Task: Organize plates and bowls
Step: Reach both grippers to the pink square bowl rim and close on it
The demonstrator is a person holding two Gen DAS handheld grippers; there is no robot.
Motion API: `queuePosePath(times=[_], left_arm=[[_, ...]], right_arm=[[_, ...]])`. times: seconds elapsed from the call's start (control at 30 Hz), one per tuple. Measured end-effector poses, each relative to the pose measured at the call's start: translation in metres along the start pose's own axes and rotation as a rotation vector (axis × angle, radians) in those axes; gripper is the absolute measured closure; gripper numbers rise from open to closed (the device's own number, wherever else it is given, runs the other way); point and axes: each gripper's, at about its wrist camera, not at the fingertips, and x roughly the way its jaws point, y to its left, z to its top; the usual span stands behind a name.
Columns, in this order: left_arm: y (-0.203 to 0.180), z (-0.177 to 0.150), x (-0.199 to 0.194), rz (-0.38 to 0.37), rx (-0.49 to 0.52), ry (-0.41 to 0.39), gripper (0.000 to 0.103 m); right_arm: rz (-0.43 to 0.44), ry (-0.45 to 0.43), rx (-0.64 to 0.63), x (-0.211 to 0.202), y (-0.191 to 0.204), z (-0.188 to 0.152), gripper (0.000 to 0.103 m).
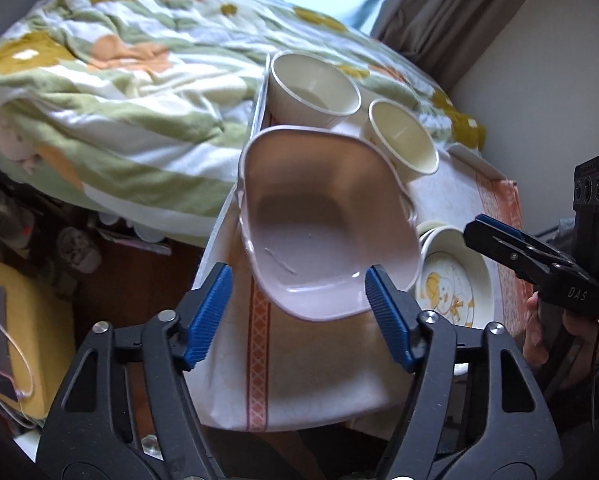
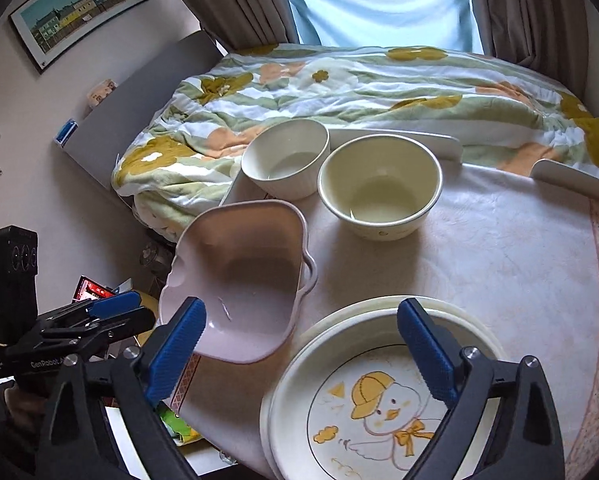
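A pale pink square dish with small side handles lies at the left edge of the cloth-covered table. My left gripper is open; the dish's near corner shows between its fingers, and the pads do not press on it. My right gripper stands open over a plate with a duck drawing, which rests on another plate. Behind these, a white bowl and a cream bowl stand upright side by side.
A bed with a floral quilt runs along the table's far side. White raised rims border the table's back edge. Left of the table, clutter and a yellow object lie on the floor. A hand holds the right gripper.
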Motion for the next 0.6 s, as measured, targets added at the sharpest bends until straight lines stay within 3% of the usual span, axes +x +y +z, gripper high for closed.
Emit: queuePosePath(times=[0.1, 0.37, 0.5, 0.6], left_arm=[[0.011, 0.009, 0.02, -0.04, 0.006, 0.05, 0.049], [0.018, 0.034, 0.055, -0.051, 0.057, 0.109, 0.056], [0.014, 0.04, 0.069, -0.029, 0.094, 0.144, 0.077], [0.012, 0.041, 0.073, 0.022, 0.12, 0.148, 0.089]], right_arm=[[-0.023, 0.048, 0.011, 0.02, 0.003, -0.001, 0.029], [-0.059, 0.103, 0.032, 0.056, 0.001, 0.002, 0.053], [-0.06, 0.13, 0.031, 0.071, 0.0, 0.007, 0.078], [-0.07, 0.157, 0.028, 0.078, 0.0, 0.005, 0.089]])
